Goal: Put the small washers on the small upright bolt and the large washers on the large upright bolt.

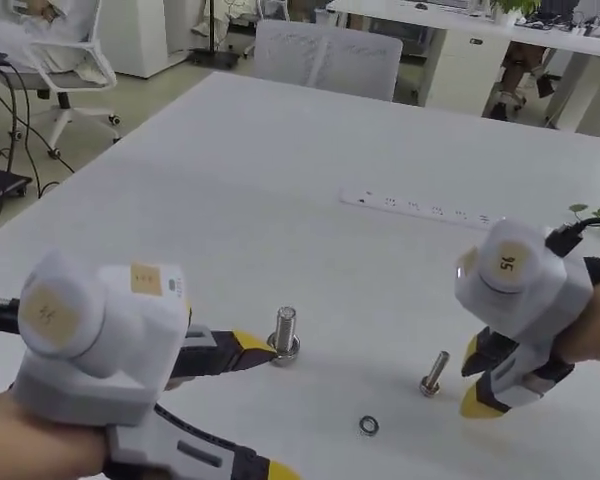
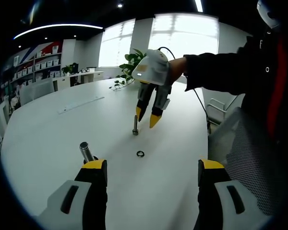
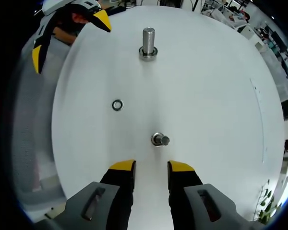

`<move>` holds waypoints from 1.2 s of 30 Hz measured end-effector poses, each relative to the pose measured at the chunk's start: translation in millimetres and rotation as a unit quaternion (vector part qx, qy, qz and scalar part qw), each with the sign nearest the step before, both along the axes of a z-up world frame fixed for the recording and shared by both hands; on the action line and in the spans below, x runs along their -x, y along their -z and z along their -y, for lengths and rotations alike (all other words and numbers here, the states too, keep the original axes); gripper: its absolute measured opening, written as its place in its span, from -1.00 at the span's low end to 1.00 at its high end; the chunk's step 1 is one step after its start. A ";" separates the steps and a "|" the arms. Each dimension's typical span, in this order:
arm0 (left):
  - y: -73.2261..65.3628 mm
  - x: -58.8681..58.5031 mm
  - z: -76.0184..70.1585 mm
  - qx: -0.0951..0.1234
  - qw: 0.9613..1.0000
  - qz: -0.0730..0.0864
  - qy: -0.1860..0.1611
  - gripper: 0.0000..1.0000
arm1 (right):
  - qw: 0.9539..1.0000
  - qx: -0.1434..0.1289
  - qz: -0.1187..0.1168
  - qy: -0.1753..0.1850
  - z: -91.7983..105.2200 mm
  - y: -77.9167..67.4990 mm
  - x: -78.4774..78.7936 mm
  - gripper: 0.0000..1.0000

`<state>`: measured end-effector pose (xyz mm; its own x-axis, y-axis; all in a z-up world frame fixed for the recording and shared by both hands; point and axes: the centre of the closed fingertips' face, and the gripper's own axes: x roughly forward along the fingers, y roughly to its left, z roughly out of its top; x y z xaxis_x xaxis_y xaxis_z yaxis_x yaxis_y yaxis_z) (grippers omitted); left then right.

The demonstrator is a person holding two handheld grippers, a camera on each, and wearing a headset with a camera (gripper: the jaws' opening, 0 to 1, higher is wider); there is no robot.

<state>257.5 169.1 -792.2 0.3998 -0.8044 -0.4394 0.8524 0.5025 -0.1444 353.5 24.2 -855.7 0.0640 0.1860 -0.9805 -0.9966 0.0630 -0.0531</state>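
Right now the large bolt (image 1: 285, 333) is standing upright on the white table (image 1: 230, 180), a thick, shiny threaded post with a metal ring lying around its foot. In the head view the small bolt (image 1: 435, 372) is standing at about 3 o'clock from it, thinner and shorter, leaning slightly in this view, with a wider base. Whether that base is a washer or the bolt's own head, I cannot tell. One loose washer (image 1: 369, 425), a small dark-centred ring, is lying flat on the table at roughly 8 o'clock from the small bolt and touching neither bolt.

The left gripper (image 2: 152, 165) is hanging with its yellow-tipped jaws spread wide and nothing between them. In the left gripper view the large bolt is sitting just beyond the jaw tip at 9 o'clock, close to it, though I cannot tell whether they are touching. The right gripper (image 3: 151, 167) is pointing down at the table with a narrow gap between its jaws, and it is holding nothing. In the right gripper view the small bolt is standing at 12 o'clock just past the tips, and the loose washer at 11 o'clock.

A white power strip (image 1: 420, 208) is lying farther back on the table.
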 end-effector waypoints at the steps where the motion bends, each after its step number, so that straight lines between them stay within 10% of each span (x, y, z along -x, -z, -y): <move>1: 0.1 0.1 0.0 0.000 1.000 0.000 0.000 0.54 | 1.000 -0.001 0.000 0.001 0.3 -0.6 1.4 -0.44; 36: -1.8 -0.4 -1.6 -0.001 1.000 0.010 0.002 0.53 | 1.000 -0.029 -0.003 -0.004 -31.9 -10.4 48.5 -0.45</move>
